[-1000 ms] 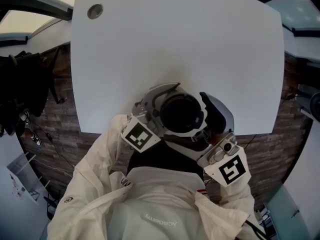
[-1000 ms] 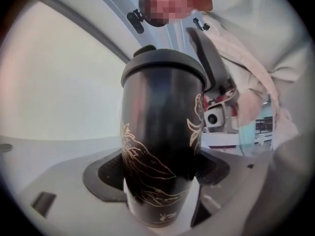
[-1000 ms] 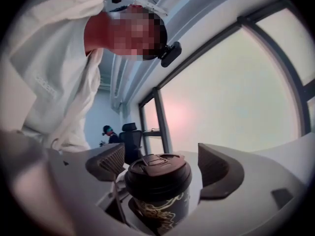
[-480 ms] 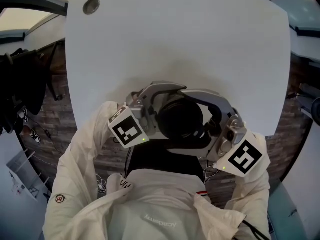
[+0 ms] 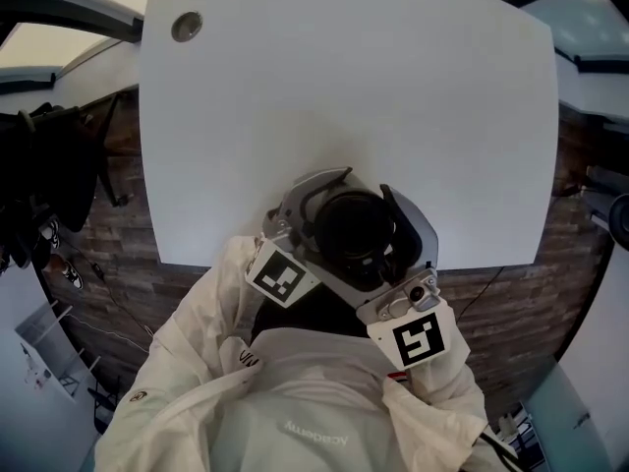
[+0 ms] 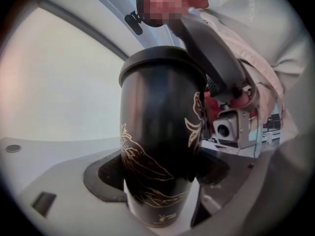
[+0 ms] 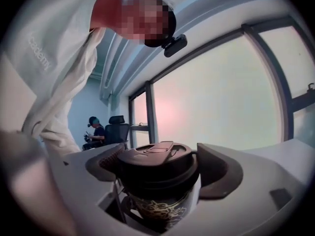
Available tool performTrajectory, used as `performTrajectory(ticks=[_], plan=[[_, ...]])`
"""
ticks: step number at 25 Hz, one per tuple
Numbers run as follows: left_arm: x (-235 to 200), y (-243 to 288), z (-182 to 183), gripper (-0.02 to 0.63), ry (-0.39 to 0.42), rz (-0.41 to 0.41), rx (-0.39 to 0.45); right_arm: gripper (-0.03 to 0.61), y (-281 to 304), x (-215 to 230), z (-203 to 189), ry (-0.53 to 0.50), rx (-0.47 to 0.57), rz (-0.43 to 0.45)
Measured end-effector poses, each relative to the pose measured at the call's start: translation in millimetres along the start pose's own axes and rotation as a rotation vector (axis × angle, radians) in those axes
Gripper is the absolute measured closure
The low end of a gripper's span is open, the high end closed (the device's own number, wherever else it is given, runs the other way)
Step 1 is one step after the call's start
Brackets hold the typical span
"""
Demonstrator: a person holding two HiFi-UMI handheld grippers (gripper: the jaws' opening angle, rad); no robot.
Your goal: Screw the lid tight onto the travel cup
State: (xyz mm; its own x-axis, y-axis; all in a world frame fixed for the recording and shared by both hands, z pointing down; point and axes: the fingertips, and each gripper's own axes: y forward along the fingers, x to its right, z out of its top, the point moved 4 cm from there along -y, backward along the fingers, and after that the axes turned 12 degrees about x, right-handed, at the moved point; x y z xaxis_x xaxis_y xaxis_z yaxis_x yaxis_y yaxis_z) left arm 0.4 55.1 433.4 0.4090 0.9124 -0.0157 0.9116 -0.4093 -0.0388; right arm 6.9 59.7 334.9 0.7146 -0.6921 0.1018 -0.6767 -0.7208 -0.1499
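A black travel cup [image 6: 157, 132] with gold line drawings is held up over the near edge of the white table [image 5: 344, 87]. My left gripper [image 6: 162, 183] is shut on the cup's lower body, one pad on each side. A black lid [image 7: 157, 163] sits on the cup's top. My right gripper [image 7: 160, 173] is shut on the lid, its dark pads against the lid's rim. From above, in the head view, the lid [image 5: 356, 226] shows as a dark disc between the left gripper [image 5: 339, 214] and the right gripper [image 5: 383, 239].
The table has a round cable hole [image 5: 187, 25] at its far left corner. Dark gear [image 5: 39, 185] hangs left of the table over a brick-pattern floor. A seated person [image 7: 96, 129] is far back by the windows.
The right gripper has swung round the cup, its marker cube moving from the lower right in toward my body. The left gripper has kept its hold on the cup.
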Motion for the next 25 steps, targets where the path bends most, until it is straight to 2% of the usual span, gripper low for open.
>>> performTrajectory(ticks=[3,6,9,12,15,18,22,25], plan=[[0.5,3.1,-0.4,0.216,0.018,0.075,-0.012,0.137,-2.2,1.8,0.4,-0.009,0.014,-0.094],[1.0,4.9,0.6,0.216,0.033,0.126,-0.013,0.137,-3.2,2.4,1.4,-0.016,0.018,-0.150],[0.7,5.8,1.8,0.216,0.038,0.130,-0.012,0.137,-3.4,1.8,1.3,-0.026,0.017,-0.167],[0.3,6.9,3.0,0.216,0.036,0.094,-0.005,0.137,-4.6,2.5,0.8,-0.015,0.003,-0.137],[-1.9,5.6,2.5,0.216,0.023,0.021,0.002,0.137,-8.4,3.7,5.8,0.005,-0.002,-0.015],[-3.8,3.8,3.6,0.216,0.028,-0.085,0.012,0.137,-10.4,4.2,12.8,0.001,-0.031,0.206],[-4.9,-0.1,2.9,0.216,0.002,-0.229,0.021,0.137,-5.8,5.2,12.5,0.078,-0.069,0.477],[-4.7,-1.7,1.7,0.216,-0.024,-0.305,0.028,0.135,2.2,5.3,8.0,0.094,-0.088,0.597]])
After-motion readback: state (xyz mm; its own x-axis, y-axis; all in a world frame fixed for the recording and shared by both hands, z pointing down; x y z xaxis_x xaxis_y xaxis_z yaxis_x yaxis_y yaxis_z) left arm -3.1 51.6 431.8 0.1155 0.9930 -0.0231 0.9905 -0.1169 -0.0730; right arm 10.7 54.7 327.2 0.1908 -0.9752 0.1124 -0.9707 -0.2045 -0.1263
